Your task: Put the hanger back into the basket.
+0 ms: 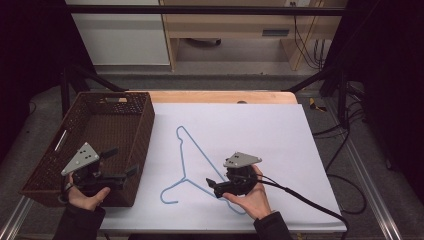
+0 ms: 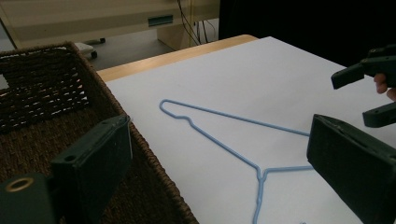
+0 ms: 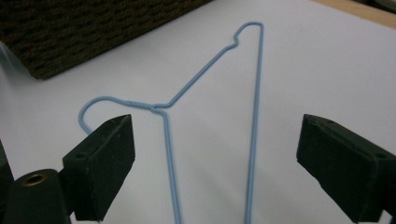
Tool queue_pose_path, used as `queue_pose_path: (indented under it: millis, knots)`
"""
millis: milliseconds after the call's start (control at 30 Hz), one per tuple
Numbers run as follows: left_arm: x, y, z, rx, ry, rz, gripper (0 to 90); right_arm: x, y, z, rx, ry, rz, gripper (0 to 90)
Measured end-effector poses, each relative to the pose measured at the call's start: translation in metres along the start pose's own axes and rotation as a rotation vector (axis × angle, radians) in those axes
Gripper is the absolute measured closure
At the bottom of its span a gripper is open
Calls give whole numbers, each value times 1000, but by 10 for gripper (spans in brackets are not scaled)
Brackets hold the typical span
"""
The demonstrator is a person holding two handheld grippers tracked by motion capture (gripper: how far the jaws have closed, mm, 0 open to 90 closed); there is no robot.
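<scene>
Meanwhile: two open grippers hovering around a blue wire hanger

Right now a light blue wire hanger (image 1: 192,165) is lying flat on the white sheet (image 1: 260,130) that is covering the wooden table (image 1: 220,96), its hook curling toward the near edge and its long triangle pointing to the far side. The right gripper (image 1: 213,184) is sitting low over the hanger's near right part, held in the person's right hand (image 1: 250,192); its jaws are standing wide apart, holding nothing, and in the right gripper view the hanger's two long wires are running up between them. The left gripper (image 1: 121,162) is hovering above the near right corner of the dark brown wicker basket (image 1: 95,145), which is sitting at the left of the table, just beside the hanger. Its jaws are spread wide too, gripping nothing, and they are pointing to the right, toward the hanger. The left hand (image 1: 87,195) is holding it from underneath.
</scene>
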State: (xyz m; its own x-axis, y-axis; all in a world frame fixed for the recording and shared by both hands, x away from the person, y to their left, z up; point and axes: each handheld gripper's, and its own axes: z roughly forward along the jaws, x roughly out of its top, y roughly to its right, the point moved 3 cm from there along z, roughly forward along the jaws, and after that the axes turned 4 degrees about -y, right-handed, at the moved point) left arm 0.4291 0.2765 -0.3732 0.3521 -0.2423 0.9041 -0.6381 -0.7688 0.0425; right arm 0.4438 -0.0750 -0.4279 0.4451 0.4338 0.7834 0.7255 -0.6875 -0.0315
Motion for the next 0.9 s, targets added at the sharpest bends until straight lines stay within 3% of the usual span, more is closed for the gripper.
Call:
queue_pose_path:
  millis: [500, 667, 900]
  knots:
    - [1, 1, 1, -2, -5, 9, 64, -13, -17, 40, 41, -133, -60, 271]
    - [2, 2, 0, -3, -2, 15, 66, -14, -24, 54, 42, -186, -87, 361]
    - [2, 3, 1, -5, -3, 15, 67, -16, -26, 69, 48, -232, -89, 460]
